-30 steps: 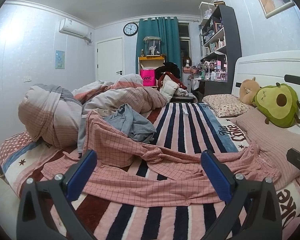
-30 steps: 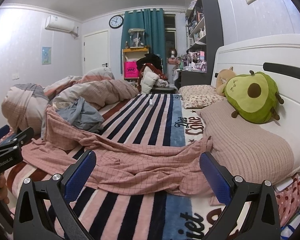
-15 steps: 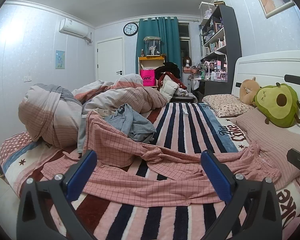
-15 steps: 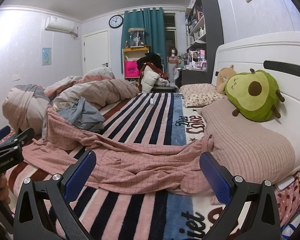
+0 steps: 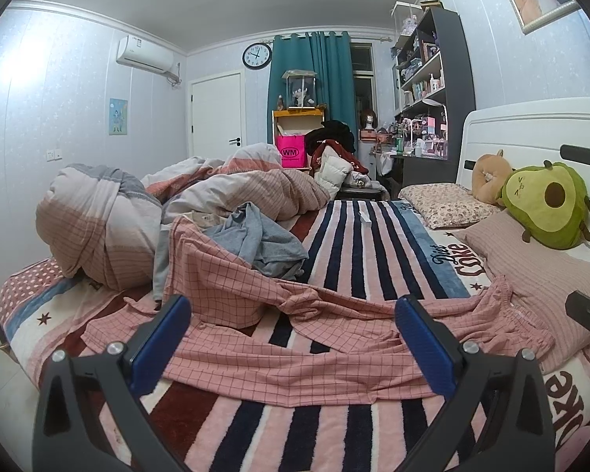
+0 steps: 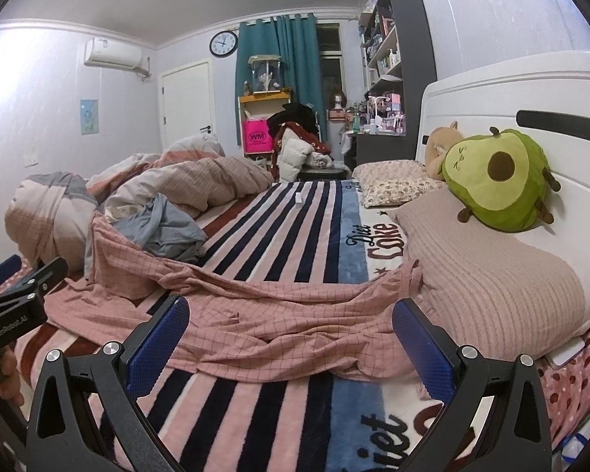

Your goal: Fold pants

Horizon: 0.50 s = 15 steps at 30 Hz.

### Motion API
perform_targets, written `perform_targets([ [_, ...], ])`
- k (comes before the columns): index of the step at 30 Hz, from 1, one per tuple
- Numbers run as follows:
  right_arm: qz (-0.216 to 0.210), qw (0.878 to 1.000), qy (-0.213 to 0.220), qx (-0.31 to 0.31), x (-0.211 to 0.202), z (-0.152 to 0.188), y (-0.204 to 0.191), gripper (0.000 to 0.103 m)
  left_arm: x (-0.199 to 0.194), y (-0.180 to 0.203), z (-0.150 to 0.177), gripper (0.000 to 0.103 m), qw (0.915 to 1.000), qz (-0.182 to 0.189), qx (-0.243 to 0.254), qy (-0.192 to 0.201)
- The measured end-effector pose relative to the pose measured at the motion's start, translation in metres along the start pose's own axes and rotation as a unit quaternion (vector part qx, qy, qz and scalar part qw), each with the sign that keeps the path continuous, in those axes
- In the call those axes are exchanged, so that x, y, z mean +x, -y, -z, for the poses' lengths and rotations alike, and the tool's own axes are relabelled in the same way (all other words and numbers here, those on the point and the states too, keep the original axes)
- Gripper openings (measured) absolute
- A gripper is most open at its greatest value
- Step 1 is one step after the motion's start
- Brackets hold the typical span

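Pink checked pants point(image 5: 295, 358) lie rumpled across the striped blanket point(image 5: 358, 251), waistband toward the pillows at the right, legs running left. They also show in the right wrist view point(image 6: 279, 314). My left gripper point(image 5: 291, 338) is open and empty, just in front of the near edge of the pants. My right gripper point(image 6: 291, 338) is open and empty, near the waistband end. The left gripper's body shows at the left edge of the right wrist view point(image 6: 15, 303).
A grey garment point(image 5: 263, 244) lies on the far pant leg. A bundled duvet point(image 5: 98, 228) fills the left side. Pillows point(image 6: 487, 275) and an avocado plush point(image 6: 495, 181) lie at the headboard on the right. A small white object point(image 5: 365, 218) sits on the blanket.
The right gripper view has shifted slightly forward and left toward the pants. The left gripper has barely moved. Both stay open.
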State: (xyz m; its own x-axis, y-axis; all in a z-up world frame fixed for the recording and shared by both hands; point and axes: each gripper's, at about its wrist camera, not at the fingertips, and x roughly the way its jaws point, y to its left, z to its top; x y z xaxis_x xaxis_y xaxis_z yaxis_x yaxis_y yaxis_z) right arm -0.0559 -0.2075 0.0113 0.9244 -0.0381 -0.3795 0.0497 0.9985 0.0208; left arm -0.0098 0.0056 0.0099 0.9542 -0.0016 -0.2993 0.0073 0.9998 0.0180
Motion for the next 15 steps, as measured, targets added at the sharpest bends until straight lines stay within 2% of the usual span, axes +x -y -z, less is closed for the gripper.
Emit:
perform_targets([
  [8, -0.015, 1.000, -0.014, 0.009, 0.007, 0.009, -0.005, 0.103, 0.010, -0.013, 0.010, 0.102, 0.9999, 0.001, -0.002, -0.014],
  [15, -0.025, 0.999, -0.027, 0.008, 0.038, 0.015, 0.007, 0.103, 0.031, -0.039, 0.021, 0.102, 0.9989, -0.027, -0.003, -0.038],
])
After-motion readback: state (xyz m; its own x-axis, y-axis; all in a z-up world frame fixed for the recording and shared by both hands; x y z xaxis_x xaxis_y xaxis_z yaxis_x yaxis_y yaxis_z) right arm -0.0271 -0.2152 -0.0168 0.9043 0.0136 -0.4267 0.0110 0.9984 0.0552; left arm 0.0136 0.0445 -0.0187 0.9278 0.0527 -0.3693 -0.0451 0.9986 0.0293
